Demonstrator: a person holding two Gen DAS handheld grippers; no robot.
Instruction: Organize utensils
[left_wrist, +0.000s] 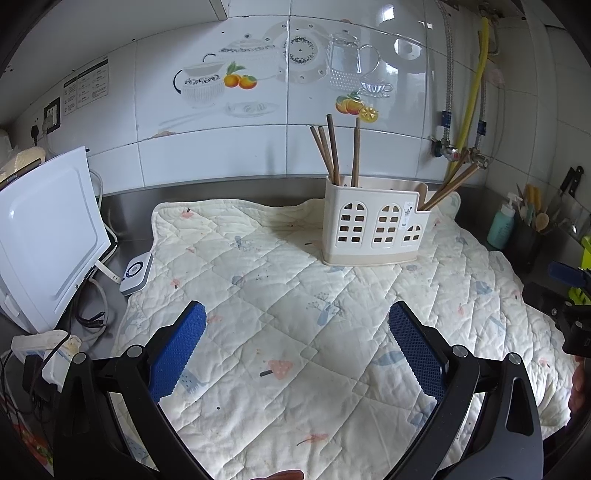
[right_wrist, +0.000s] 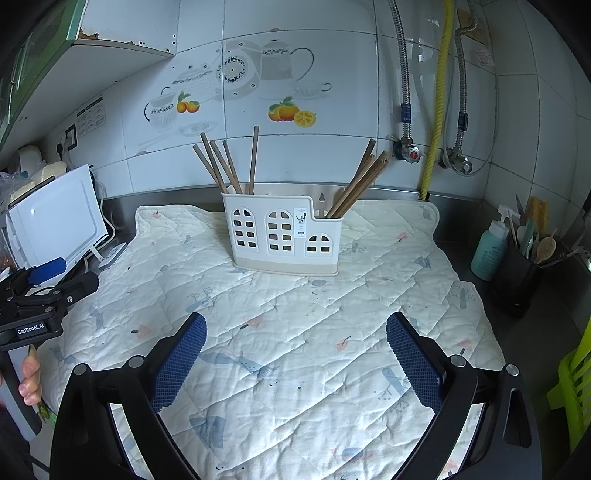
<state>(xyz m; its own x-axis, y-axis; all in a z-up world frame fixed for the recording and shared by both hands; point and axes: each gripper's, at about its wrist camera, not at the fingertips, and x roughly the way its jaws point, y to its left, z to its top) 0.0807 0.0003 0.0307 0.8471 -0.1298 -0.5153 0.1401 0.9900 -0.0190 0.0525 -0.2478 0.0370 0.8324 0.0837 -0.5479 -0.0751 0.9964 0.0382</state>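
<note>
A white utensil holder (left_wrist: 373, 229) (right_wrist: 284, 236) with window cut-outs stands at the far side of a quilted mat (left_wrist: 295, 314) (right_wrist: 280, 332). Several wooden chopsticks (left_wrist: 332, 151) (right_wrist: 225, 162) stand upright in its left compartment, and several more (left_wrist: 448, 186) (right_wrist: 360, 182) lean right in its low right compartment. My left gripper (left_wrist: 297, 336) is open and empty above the mat, well short of the holder. My right gripper (right_wrist: 295, 343) is open and empty too. The left gripper also shows at the left edge of the right wrist view (right_wrist: 44, 288).
A white appliance (left_wrist: 44, 236) (right_wrist: 55, 218) with cables stands at the left. A small white device (left_wrist: 136, 273) lies beside the mat. At the right are a teal pump bottle (right_wrist: 489, 247) and a black utensil pot (right_wrist: 521, 273). Pipes and valves run down the tiled wall.
</note>
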